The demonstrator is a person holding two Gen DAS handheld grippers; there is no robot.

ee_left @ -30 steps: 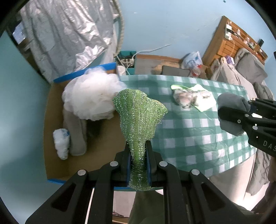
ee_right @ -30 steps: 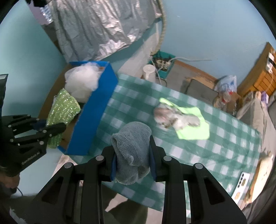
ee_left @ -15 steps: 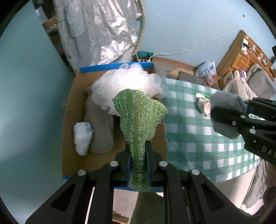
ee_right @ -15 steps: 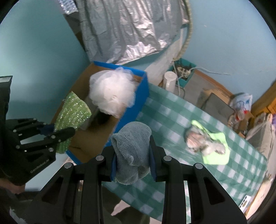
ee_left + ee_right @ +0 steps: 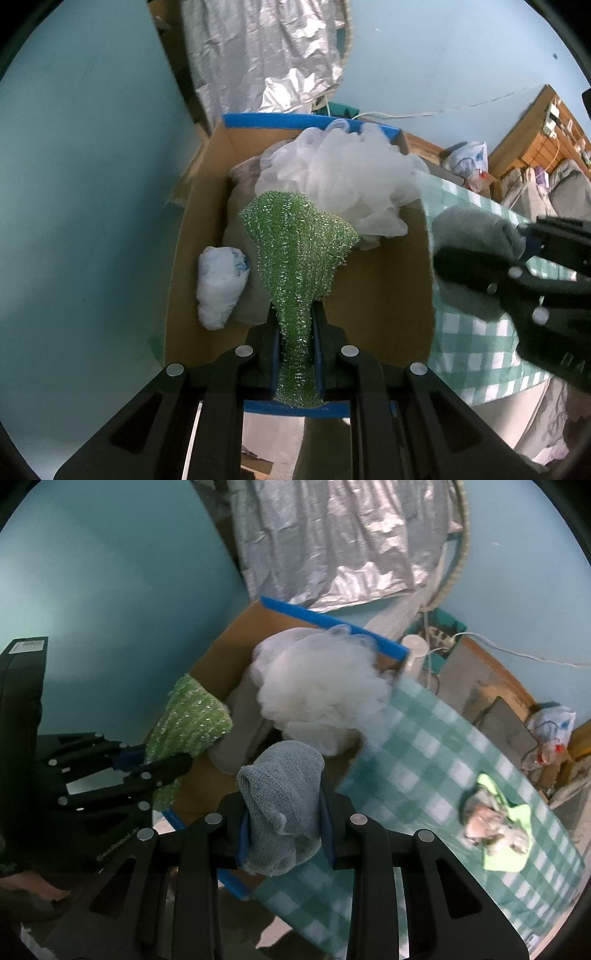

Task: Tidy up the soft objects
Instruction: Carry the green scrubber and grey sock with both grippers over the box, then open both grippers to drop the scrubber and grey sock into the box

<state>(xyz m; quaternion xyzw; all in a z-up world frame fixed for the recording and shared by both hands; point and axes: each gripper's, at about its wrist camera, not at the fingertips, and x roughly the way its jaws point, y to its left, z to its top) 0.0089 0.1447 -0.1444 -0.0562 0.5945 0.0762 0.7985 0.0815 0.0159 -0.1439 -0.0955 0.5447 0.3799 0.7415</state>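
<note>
Both hands have carried their loads sideways from above the checked tablecloth to the cardboard box; one second ago the left wrist view was half filled with cloth, and now the box fills its middle.

The left gripper is clamped tight on a green scrubbing cloth, which hangs over the box floor. In the right wrist view this gripper appears at 9 o'clock. The right gripper is closed on a folded grey towel, at the edge where box and tablecloth meet; in the left wrist view it shows at 3 o'clock, a little blurred.

To do this step well, I think each load should go down over a bare part of the box floor, at about 5 o'clock from the white mesh sponge, before the jaws let go. It is better to release one hand after the other, so the grippers do not knock together.

Counted inside the box: one white mesh sponge, one small white bundle at 9 o'clock of the green cloth, and one grey cloth lying partly under them. On the tablecloth remains one yellow-green cloth with a pale lump on it; what the lump is I cannot tell.
</note>
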